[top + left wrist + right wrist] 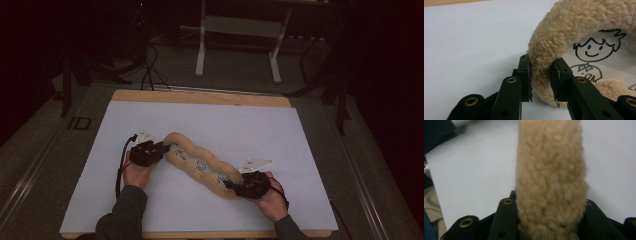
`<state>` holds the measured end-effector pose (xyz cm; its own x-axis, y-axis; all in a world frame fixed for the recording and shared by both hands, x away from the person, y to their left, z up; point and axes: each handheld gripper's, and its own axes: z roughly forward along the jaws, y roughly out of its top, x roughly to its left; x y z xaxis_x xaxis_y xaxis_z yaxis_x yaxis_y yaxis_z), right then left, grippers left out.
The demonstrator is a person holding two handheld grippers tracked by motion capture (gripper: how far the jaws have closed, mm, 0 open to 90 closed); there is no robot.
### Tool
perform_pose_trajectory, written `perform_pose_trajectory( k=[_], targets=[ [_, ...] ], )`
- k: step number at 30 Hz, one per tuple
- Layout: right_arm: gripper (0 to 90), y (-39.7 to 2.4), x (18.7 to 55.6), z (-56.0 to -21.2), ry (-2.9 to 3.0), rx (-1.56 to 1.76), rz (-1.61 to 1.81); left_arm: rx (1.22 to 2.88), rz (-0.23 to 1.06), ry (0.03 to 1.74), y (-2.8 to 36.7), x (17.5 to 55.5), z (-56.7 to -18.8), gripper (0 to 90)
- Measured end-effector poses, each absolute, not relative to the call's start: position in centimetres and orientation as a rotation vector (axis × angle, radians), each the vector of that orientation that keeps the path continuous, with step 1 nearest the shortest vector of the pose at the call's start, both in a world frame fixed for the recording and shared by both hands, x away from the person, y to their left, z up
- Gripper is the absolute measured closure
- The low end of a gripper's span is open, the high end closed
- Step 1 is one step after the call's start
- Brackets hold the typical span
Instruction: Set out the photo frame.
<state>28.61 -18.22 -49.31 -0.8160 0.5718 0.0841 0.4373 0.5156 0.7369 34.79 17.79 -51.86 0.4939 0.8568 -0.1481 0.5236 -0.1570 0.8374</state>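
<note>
A long tan fleece piece (200, 165) with a white inner face printed with cartoon figures (594, 50) lies slantwise across the white table cover (225, 120). My left gripper (165, 148) holds its upper-left end. In the left gripper view the two black jaws (541, 65) pinch the fleecy rim (564, 30) from both sides. My right gripper (229, 184) is at the lower-right end. There the fleece (550, 165) runs up between the jaws (550, 197) and bulges over them, hiding the pads.
The white cover lies on a wooden tabletop (200, 96), whose edge shows at the back. Beyond it, in the dark, stand a white table frame (240, 30), cables (150, 70) and stands. A sleeve (122, 210) comes in at the bottom left.
</note>
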Motion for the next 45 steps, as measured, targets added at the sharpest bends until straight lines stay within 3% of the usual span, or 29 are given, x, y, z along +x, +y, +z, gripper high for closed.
perform_pose_trajectory(
  k=[15,24,34,45],
  targets=[
    [57.7,-18.3,27.8,-50.1,2.523,1.06,1.155,1.782,0.449,1.184,18.3,33.6,-52.1,72.8],
    [57.3,-18.5,27.5,-50.7,2.491,1.192,1.158,1.796,0.456,1.21,18.4,32.9,-51.8,72.9],
    [65.1,-18.4,27.2,-50.6,2.48,1.201,1.121,1.803,0.45,1.225,18.6,32.3,-51.6,72.9],
    [65.8,-18.4,27.3,-50.4,2.478,1.191,1.091,1.806,0.456,1.226,18.6,31.9,-51.5,73.1]
  ],
)
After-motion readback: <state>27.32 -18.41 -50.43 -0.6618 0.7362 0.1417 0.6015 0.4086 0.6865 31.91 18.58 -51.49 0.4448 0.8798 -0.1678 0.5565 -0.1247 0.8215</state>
